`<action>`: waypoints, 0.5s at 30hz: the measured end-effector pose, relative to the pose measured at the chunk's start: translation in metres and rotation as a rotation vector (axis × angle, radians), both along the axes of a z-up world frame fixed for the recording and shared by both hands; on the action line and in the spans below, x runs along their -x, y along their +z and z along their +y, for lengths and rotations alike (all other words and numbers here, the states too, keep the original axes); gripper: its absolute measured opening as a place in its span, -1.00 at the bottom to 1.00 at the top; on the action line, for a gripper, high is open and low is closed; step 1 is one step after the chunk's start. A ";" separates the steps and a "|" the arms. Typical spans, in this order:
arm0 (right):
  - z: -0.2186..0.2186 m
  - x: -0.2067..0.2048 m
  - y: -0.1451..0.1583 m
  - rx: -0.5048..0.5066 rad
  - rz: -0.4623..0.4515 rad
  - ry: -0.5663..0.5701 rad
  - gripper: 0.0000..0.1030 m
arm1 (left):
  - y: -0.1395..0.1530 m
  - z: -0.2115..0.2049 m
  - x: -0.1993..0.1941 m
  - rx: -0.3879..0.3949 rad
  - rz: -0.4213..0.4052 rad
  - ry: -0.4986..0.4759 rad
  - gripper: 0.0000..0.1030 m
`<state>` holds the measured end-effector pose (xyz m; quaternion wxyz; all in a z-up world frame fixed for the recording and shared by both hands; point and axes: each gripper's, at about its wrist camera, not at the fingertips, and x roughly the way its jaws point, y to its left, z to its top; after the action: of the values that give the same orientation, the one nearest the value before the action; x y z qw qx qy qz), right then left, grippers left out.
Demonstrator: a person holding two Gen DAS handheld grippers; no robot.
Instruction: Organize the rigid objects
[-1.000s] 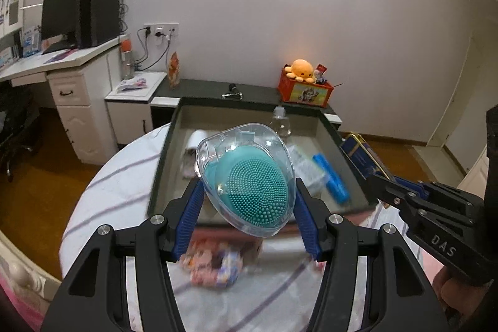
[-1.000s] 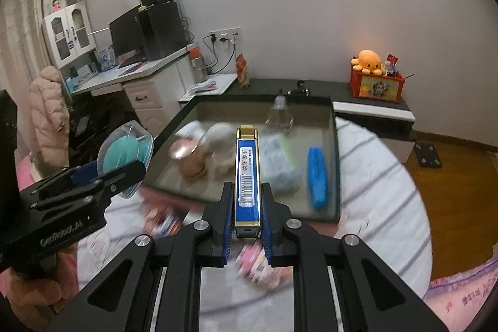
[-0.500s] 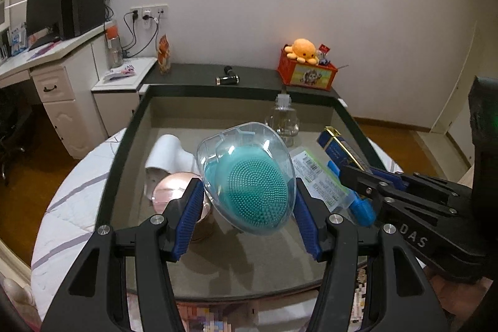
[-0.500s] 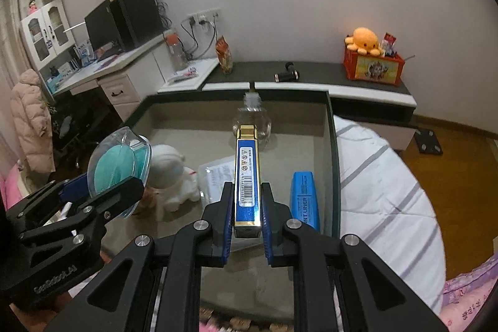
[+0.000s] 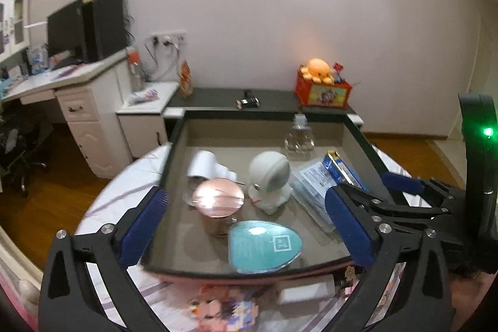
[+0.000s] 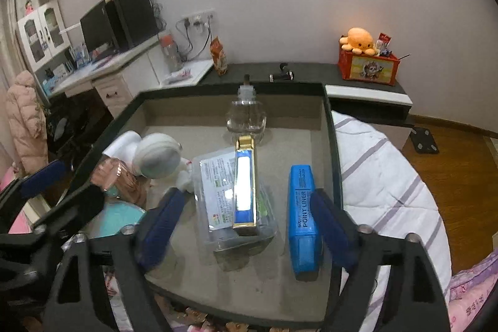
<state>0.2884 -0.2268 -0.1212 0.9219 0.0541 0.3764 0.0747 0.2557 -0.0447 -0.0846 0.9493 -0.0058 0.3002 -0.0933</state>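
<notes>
A dark-rimmed tray (image 5: 174, 142) stands on the round table. The teal brush in its clear shell (image 5: 264, 245) lies flat near the tray's front edge, below my open, empty left gripper (image 5: 249, 226). The blue-and-gold slim box (image 6: 245, 185) lies on a clear plastic packet (image 6: 218, 195) in the tray, between the fingers of my open right gripper (image 6: 246, 226). The box also shows in the left wrist view (image 5: 342, 170).
The tray also holds a blue Point Liner box (image 6: 302, 217), a clear bottle (image 6: 246, 117), a white astronaut figure (image 5: 270, 176), a pink-lidded jar (image 5: 218, 198) and a white roll (image 5: 202, 164). Loose cards (image 5: 224, 307) lie on the striped cloth in front.
Both grippers opened. The teal brush dropped from the left gripper onto the tray floor. The blue-and-gold box left the right gripper and now lies on the clear packet.
</notes>
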 end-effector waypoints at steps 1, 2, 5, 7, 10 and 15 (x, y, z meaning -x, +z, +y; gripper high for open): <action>0.001 0.005 0.003 -0.018 0.002 0.002 0.70 | 0.003 0.003 0.005 0.000 -0.009 0.007 0.99; 0.003 0.006 0.004 -0.018 0.000 -0.001 0.76 | 0.007 0.006 0.010 0.000 -0.016 0.015 0.99; 0.009 0.026 0.018 -0.015 -0.053 -0.016 1.00 | 0.016 0.014 0.029 -0.010 -0.026 0.030 0.99; 0.012 0.042 0.028 -0.025 -0.071 -0.033 1.00 | 0.022 0.018 0.042 -0.015 -0.034 0.038 0.99; 0.016 0.063 0.039 -0.017 -0.091 -0.056 1.00 | 0.028 0.024 0.059 -0.015 -0.042 0.056 0.99; 0.020 0.102 0.057 -0.005 -0.126 -0.086 1.00 | 0.035 0.038 0.090 -0.001 -0.040 0.085 0.99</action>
<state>0.1861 -0.2065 -0.0639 0.9460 0.0677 0.3147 0.0390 0.1654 -0.0072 -0.0498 0.9582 -0.0162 0.2806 -0.0529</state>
